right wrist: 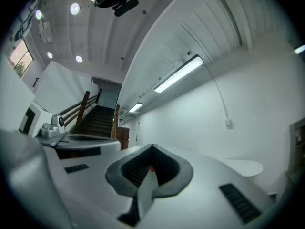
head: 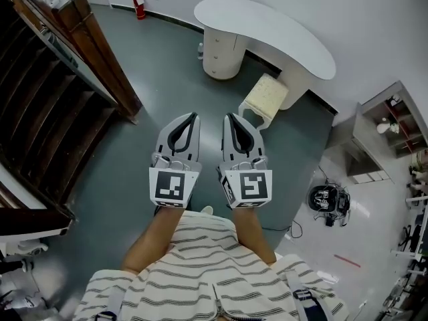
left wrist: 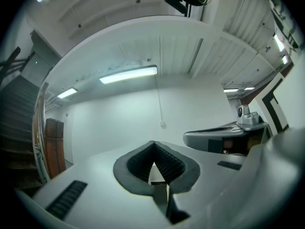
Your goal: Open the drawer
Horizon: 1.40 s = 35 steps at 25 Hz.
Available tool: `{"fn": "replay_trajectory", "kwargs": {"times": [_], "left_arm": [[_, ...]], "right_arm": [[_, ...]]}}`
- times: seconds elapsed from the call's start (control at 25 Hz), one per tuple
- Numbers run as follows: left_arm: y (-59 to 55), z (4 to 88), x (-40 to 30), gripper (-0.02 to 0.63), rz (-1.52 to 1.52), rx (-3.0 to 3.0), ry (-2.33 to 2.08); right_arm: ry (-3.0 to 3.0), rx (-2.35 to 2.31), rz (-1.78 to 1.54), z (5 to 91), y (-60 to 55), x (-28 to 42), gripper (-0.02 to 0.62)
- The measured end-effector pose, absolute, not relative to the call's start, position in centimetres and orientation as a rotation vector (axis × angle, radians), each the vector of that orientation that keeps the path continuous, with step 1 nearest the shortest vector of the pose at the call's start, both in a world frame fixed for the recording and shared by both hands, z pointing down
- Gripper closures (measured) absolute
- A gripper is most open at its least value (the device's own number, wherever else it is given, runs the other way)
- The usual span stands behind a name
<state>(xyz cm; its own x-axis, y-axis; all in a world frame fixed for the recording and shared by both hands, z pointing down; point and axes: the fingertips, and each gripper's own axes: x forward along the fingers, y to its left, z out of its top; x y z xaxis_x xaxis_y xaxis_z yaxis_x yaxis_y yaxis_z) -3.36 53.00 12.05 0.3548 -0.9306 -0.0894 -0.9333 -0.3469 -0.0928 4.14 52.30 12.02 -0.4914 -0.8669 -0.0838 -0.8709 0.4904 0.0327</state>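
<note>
A white curved desk (head: 281,35) stands ahead on a rounded cream pedestal (head: 223,53) that seems to carry drawer fronts; no drawer shows as pulled out. My left gripper (head: 194,116) and right gripper (head: 229,116) are held side by side over the grey floor, well short of the desk, pointing toward it. Both are shut with nothing between the jaws. In the left gripper view the left gripper (left wrist: 153,144) faces a bare white wall. The right gripper view shows the right gripper (right wrist: 152,148) closed, with the desk top (right wrist: 245,167) low at the right.
A stool with a cream cushion (head: 265,96) stands between the grippers and the desk. A wooden staircase (head: 53,105) fills the left side. A red fire extinguisher (head: 139,7) sits by the far wall. Shelving (head: 391,129) and a black device with a cable (head: 328,198) lie to the right.
</note>
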Motion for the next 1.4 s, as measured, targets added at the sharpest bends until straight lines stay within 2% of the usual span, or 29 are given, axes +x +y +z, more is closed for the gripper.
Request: {"fn": "replay_trajectory", "kwargs": {"times": [1.12, 1.4], "left_arm": [[19.8, 10.0, -10.5, 0.609, 0.093, -2.58, 1.576], [14.9, 11.8, -9.3, 0.609, 0.087, -2.651, 1.575]], "right_arm": [[2.551, -1.77, 0.097, 9.9, 20.3, -1.4, 0.581], [2.557, -1.822, 0.05, 11.9, 15.9, -0.5, 0.581]]}}
